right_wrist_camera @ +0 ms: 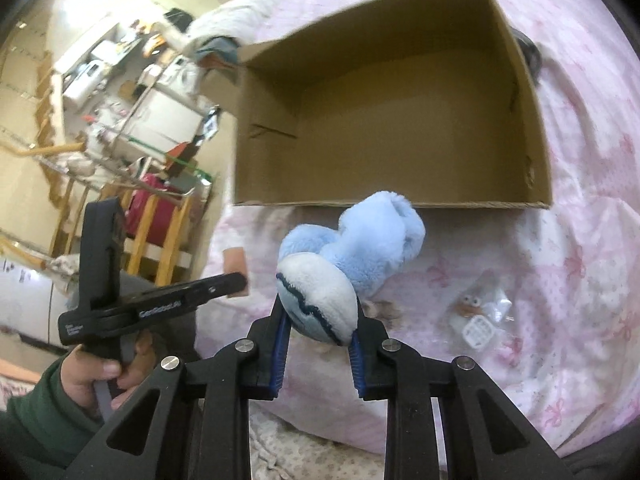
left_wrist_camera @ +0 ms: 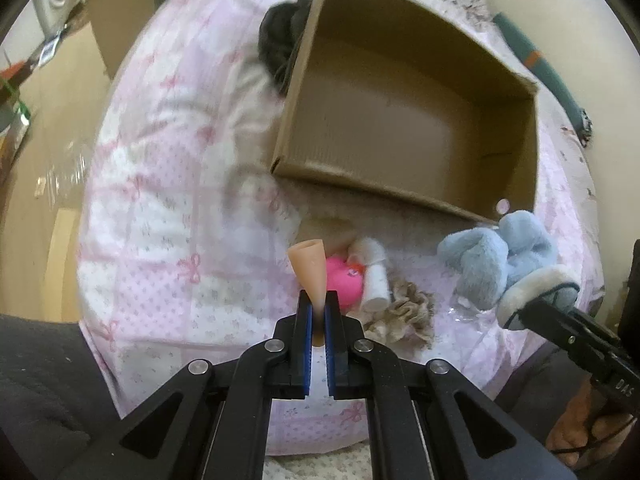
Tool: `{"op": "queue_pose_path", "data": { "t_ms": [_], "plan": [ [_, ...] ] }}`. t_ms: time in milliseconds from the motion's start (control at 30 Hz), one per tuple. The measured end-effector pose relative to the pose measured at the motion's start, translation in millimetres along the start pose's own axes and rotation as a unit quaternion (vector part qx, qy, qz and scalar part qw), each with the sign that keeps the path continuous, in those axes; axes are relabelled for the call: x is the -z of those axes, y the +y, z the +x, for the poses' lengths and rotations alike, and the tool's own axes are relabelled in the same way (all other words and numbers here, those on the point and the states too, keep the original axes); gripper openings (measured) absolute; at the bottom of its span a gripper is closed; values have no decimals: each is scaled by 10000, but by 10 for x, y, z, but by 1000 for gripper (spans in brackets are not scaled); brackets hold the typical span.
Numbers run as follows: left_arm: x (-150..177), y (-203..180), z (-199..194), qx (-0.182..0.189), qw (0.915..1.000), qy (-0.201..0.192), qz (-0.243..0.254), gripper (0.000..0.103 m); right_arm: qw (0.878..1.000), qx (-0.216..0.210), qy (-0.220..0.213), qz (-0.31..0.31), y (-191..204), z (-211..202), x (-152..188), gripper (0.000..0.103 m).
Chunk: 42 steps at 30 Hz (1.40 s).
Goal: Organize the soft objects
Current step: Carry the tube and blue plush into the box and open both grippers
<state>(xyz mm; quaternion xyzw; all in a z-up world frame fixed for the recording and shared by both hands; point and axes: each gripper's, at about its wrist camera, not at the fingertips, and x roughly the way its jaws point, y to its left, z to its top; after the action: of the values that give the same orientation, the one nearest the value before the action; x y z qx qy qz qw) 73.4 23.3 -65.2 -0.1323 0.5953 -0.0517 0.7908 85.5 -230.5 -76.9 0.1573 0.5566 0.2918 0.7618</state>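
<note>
Blue plush toy (right_wrist_camera: 352, 240), soft, light, compressible, is pinched at its white end by the right gripper (right_wrist_camera: 318, 332), lower centre; a peach cone (left_wrist_camera: 310, 268) is clamped in the left gripper (left_wrist_camera: 319, 312).

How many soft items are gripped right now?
2: the peach cone in the left gripper, the blue plush in the right gripper. Others lie on the bed.

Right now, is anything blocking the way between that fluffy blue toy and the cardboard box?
Nothing visible does. The blue plush toy, held in the right gripper, hangs just before the cardboard box's near rim, and only bare pink bedspread lies between them. The box's open top looks empty.
</note>
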Motion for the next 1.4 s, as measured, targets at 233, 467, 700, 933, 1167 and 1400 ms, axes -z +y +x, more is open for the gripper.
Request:
{"op": "queue_pose_path", "data": {
  "t_ms": [233, 467, 700, 933, 1167, 1400],
  "plan": [
    [-105, -94, -350, 6, 9988, -470, 114, 5, 9971, -22, -672, -359, 181, -348, 1, 28],
    [-349, -262, -412, -67, 9976, -579, 376, 5, 9935, -90, -1068, -393, 141, -613, -154, 28],
    [-706, -393, -275, -144, 9959, -612, 654, 5, 9906, 20, -1302, -420, 89, -734, -415, 28],
    [-972, -624, -11, -428, 9883, -846, 1192, 5, 9895, 272, -1381, -333, -134, -550, -665, 28],
    [-997, -622, 426, -381, 9886, -729, 1262, 5, 9897, 641, -1277, 60, -420, -241, -773, 28],
    [-1026, -629, 498, -443, 9870, -784, 1334, 5, 9913, 759, -1045, 235, -586, -72, -867, 28]
  ]
}}
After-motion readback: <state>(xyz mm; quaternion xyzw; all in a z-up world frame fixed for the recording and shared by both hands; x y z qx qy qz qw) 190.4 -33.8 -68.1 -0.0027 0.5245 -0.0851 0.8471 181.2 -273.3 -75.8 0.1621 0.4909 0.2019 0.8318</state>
